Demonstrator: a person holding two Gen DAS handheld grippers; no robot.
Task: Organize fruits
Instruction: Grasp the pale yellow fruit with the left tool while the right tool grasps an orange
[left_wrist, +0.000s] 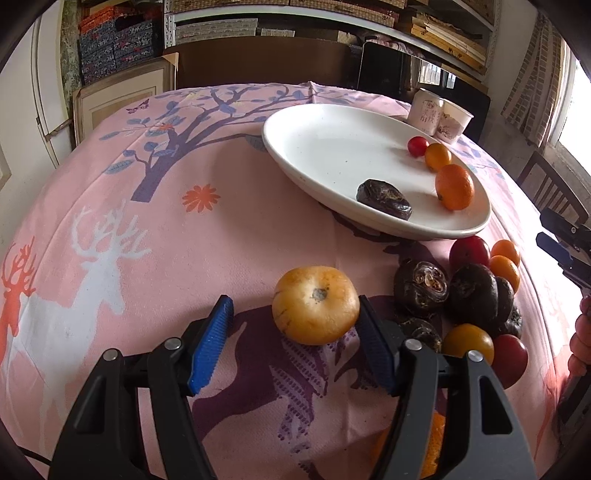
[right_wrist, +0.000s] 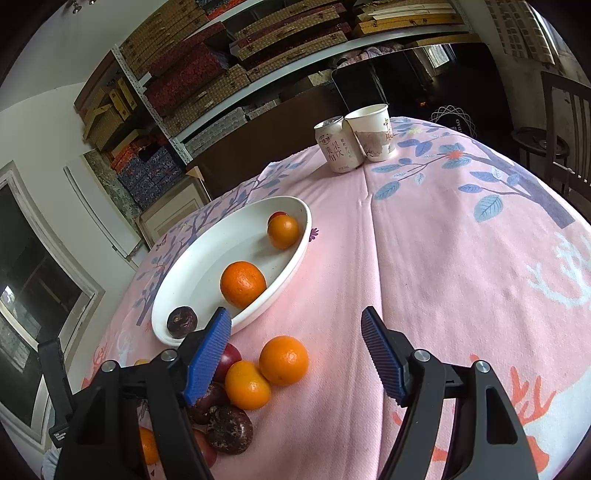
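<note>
1. Left gripper (left_wrist: 295, 332): jaws spread wide, holding nothing. Its right pad sits just beside, possibly touching, the pale orange fruit (left_wrist: 316, 304); the left pad stands well clear of it.

2. Key relation: the pale orange fruit lies at 12 o'clock from the left gripper, between the pads but off-centre toward the right one. It is roughly round, slightly flattened, with its stem scar facing the camera, so no long axis governs the grasp. In my judgement, closing now would shove it sideways; a small shift toward 3 o'clock would centre it.

3. Right gripper (right_wrist: 295, 343): jaws wide open, empty, hovering over bare tablecloth (right_wrist: 443, 258). The loose fruit pile (right_wrist: 251, 384) lies at its 8 o'clock, partly behind the left finger.

4. Destination: the white plate (left_wrist: 314, 147) lies at 1 o'clock from the left gripper, beyond the fruit. It already carries a dark chestnut-like piece (left_wrist: 384, 199), two orange fruits and a red one.

5. Nearer hand: the left, clearly.

6. Background: a can (right_wrist: 338, 146) and a paper cup (right_wrist: 373, 131), touching, at the far table edge.
</note>
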